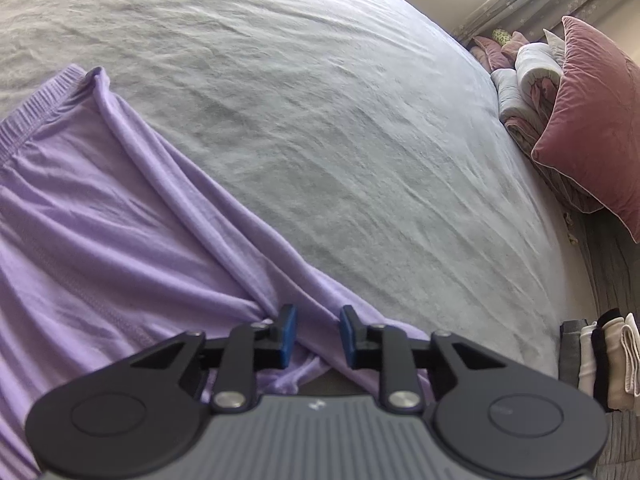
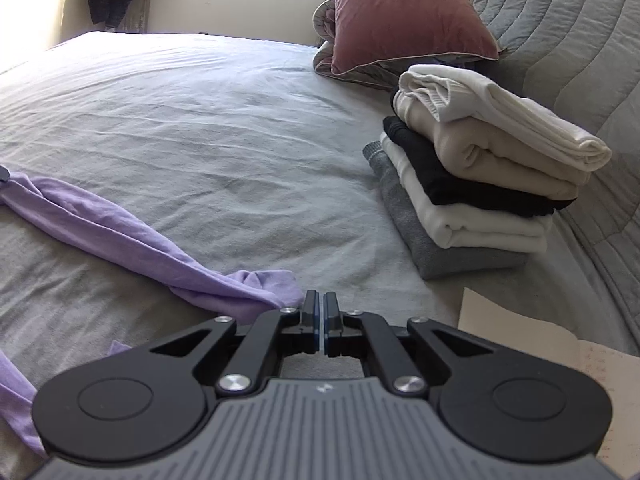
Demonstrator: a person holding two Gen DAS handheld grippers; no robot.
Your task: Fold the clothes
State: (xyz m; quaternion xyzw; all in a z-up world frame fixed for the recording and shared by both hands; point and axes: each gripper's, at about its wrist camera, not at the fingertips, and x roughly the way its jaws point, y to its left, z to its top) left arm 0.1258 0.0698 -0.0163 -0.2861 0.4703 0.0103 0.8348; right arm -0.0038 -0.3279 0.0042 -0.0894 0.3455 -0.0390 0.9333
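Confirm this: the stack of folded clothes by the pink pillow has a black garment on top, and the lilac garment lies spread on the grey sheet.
Not quite. The top of the stack of folded clothes is a white garment; the black garment sits lower down. The right wrist view shows this. The pink pillow, lilac garment and grey sheet are as stated.

The left two-finger gripper (image 1: pixel 318 334), black linkage arms on a ribbed grey body with blue pads (image 1: pixel 289 336), points steeply down. Its jaws stand a narrow gap apart, with a bunched fold of the lilac jersey garment (image 1: pixel 100 208) running between them; whether the pads press on the cloth cannot be told. The right two-finger gripper (image 2: pixel 320 324), of the same black and grey build, tilts downward less steeply. Its jaws are pressed fully together, pad against pad, with nothing visible between them.
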